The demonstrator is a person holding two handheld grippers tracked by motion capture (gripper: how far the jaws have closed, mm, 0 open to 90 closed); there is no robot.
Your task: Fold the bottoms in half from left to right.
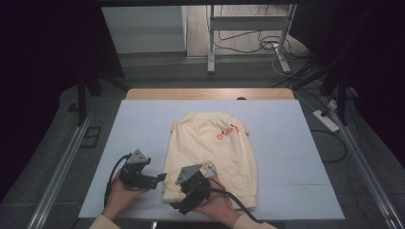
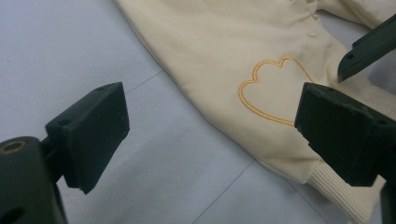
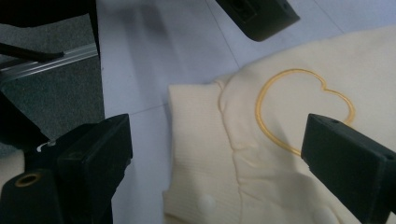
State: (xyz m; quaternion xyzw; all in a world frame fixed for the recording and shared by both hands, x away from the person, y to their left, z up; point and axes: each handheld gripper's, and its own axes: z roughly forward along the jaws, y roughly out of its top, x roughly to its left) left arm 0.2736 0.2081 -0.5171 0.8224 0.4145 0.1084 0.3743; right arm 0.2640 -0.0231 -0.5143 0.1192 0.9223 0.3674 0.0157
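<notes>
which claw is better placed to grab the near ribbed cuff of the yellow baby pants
Right, probably. In the right gripper view the open right claw brackets the ribbed cuff of the yellow baby pants. The open left claw straddles blue mat, with the pants edge toward one jaw.

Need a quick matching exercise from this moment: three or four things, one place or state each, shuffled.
Things:
1. left gripper
2. right gripper
3. garment
4. table

States:
A. spread flat, cream, heart outline near its cuff
B. open, beside the garment's near left edge
C. covered in pale blue
D. open, over the garment's near cuff

Pairs: 1-B, 2-D, 3-A, 4-C
</notes>
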